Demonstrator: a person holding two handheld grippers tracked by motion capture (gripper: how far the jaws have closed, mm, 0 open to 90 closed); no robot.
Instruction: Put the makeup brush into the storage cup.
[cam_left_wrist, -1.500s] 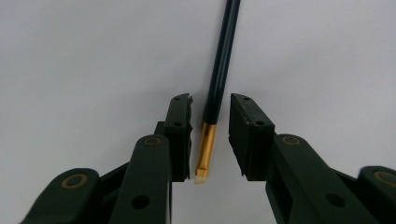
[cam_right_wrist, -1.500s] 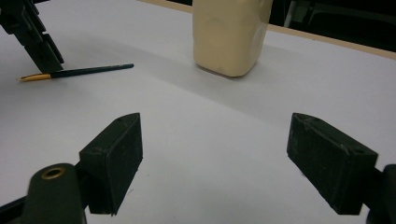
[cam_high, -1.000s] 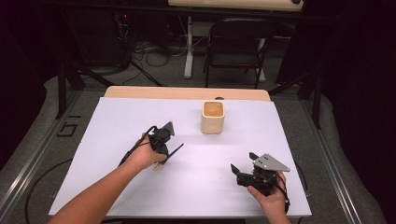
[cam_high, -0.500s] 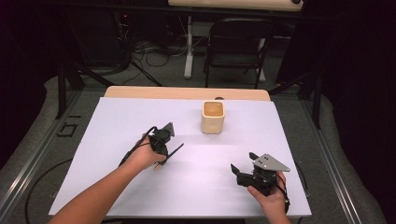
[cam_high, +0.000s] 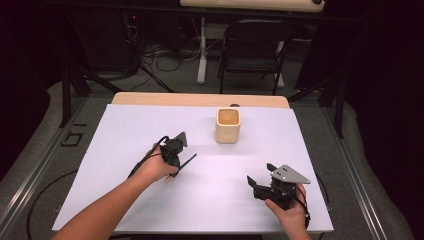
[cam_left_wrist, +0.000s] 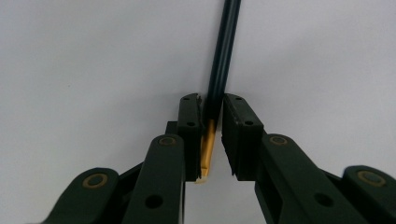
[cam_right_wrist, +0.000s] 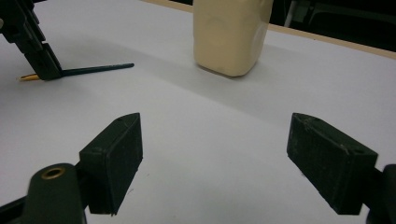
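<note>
From the high view I see my left gripper (cam_high: 176, 161) low over the white rectangular worktop (cam_high: 125, 130), left of its middle and nearer the front edge than the back; a thin dark-handled paintbrush with a gold ferrule (cam_high: 186, 162) lies on the worktop there, slanting out from between the jaws toward the right; a cream square-sided cup (cam_high: 228, 125) stands upright near the back edge, right of centre, well apart from the brush; my right gripper (cam_high: 263, 186) sits near the front right corner. In the left gripper view the jaws have just been closing and stand narrow around the paintbrush (cam_left_wrist: 223, 60); the left pad lies against the ferrule, while a sliver of gap shows by the right pad, so it is not yet clamped. In the right gripper view the jaws stand wide with bare worktop (cam_right_wrist: 210, 140) between them; beyond lie the cup (cam_right_wrist: 229, 35), the paintbrush (cam_right_wrist: 93, 70) and my left gripper (cam_right_wrist: 39, 58).
</note>
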